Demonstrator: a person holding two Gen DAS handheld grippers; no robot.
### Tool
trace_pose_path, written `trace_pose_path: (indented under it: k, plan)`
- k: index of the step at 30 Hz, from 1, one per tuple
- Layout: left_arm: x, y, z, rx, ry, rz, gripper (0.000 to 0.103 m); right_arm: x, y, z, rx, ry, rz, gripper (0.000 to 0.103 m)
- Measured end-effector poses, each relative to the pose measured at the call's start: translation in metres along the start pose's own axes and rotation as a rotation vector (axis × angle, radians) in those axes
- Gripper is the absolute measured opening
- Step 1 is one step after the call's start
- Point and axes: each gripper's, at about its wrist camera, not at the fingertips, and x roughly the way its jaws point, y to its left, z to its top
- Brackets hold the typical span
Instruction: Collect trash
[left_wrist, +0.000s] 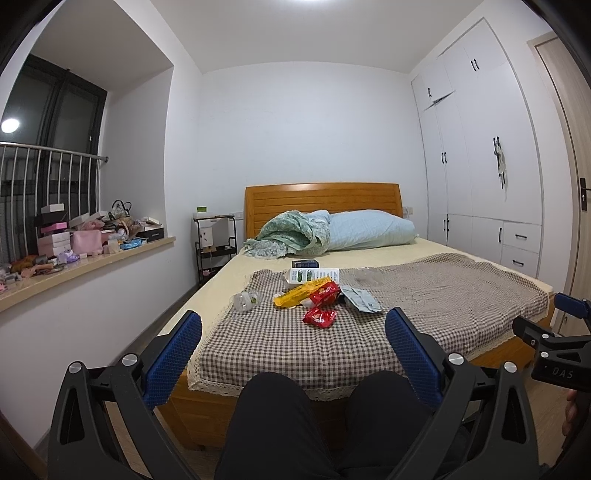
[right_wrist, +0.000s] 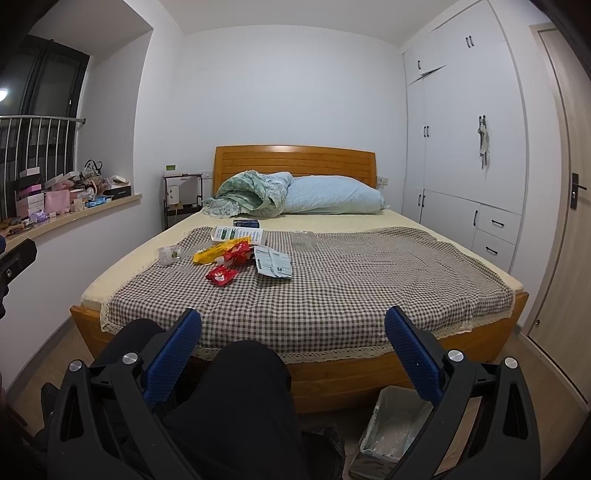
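Note:
Trash lies in a loose heap on the checked cloth (left_wrist: 332, 339) of the bed: a small red wrapper (left_wrist: 320, 316) (right_wrist: 221, 275), a larger red wrapper (left_wrist: 324, 292), a yellow wrapper (left_wrist: 298, 292) (right_wrist: 216, 252), a clear plastic bottle (left_wrist: 245, 300) (right_wrist: 169, 254), a white carton (left_wrist: 312, 275) (right_wrist: 238, 233), a grey-white pouch (left_wrist: 360, 299) (right_wrist: 273, 264) and a dark box (left_wrist: 305, 263). My left gripper (left_wrist: 293, 334) is open, well short of the heap, above the person's knees. My right gripper (right_wrist: 293, 330) is open too, at the foot of the bed. A lined bin (right_wrist: 391, 428) stands on the floor below it.
A green blanket (left_wrist: 291, 234) and pale blue pillow (left_wrist: 369, 230) lie at the wooden headboard. The window ledge (left_wrist: 92, 262) on the left carries several boxes. A black shelf rack (left_wrist: 216, 247) stands beside the bed. White wardrobes (left_wrist: 480, 166) fill the right wall. The person's dark-trousered legs (right_wrist: 236, 406) sit low in view.

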Motion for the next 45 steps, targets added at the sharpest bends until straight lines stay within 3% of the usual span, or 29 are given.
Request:
trace_pose_path:
  k: [19,27,31,33,40,45]
  plan:
    - [0.095,0.033,0.005,-0.031,0.075,0.036,0.096,0.090,0.014,0.018,-0.033,0.053,0.000,0.095]
    - [0.170,0.043,-0.011,-0.069,0.170,0.028,0.096,0.150,0.026,0.027,-0.051,0.080,0.024,0.095]
    - [0.211,0.055,-0.023,-0.105,0.223,0.044,0.096,0.191,0.033,0.025,-0.040,0.108,0.180,0.095]
    - [0.225,0.060,-0.027,-0.104,0.238,0.052,0.096,0.220,0.041,0.021,-0.037,0.167,0.212,0.095]
    - [0.291,0.080,-0.042,-0.090,0.299,0.085,0.096,0.327,0.096,0.020,-0.224,0.355,0.318,0.095]
    - [0.337,0.098,-0.053,-0.152,0.341,0.105,0.096,0.416,0.140,0.022,-0.334,0.447,0.381,0.095]
